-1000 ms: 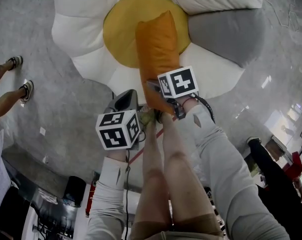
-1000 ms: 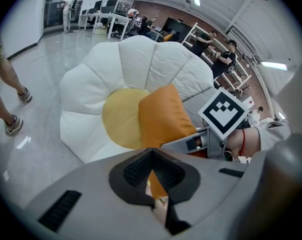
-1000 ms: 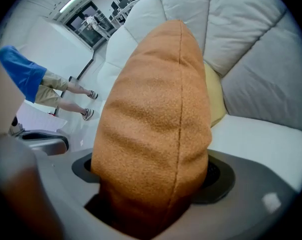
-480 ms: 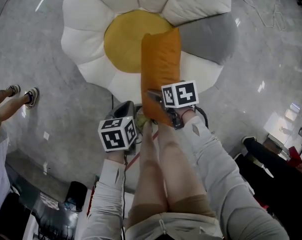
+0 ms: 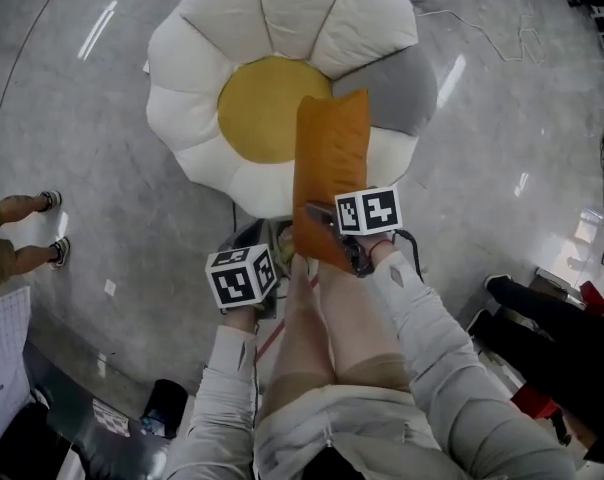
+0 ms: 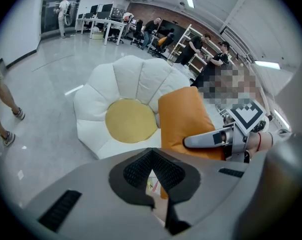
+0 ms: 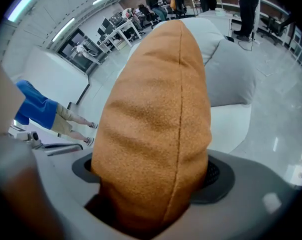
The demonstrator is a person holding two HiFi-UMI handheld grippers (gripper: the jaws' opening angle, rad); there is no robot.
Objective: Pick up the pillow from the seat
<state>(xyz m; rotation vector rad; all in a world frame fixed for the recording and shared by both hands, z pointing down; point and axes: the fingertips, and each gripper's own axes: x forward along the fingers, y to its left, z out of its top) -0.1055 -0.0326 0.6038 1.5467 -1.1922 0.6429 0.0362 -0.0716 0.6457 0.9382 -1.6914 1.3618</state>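
Observation:
An orange pillow [image 5: 330, 158] hangs lengthwise over the near edge of a flower-shaped seat [image 5: 212, 58] with white petals, one grey petal and a yellow centre. My right gripper [image 5: 319, 220] is shut on the pillow's near end. In the right gripper view the pillow [image 7: 156, 119] fills the space between both pads, with the seat [image 7: 231, 79] behind it. My left gripper [image 5: 260, 236] hangs beside it at the left, apart from the pillow. In the left gripper view its tips [image 6: 151, 156] meet with nothing held, and the pillow [image 6: 186, 119] and the seat [image 6: 126, 79] lie beyond.
The seat stands on a glossy grey floor. A bystander's feet [image 5: 32, 233] are at the left, and a person in a blue shirt [image 7: 33, 106] stands nearby. Dark gear [image 5: 552, 318] lies at the right, cables [image 5: 502, 18] at the top right. My own legs [image 5: 317, 328] are below the grippers.
Both grippers have risen, and the pillow has come up with the right one, its far end lifting off the yellow centre. The seat now looks smaller and farther below.

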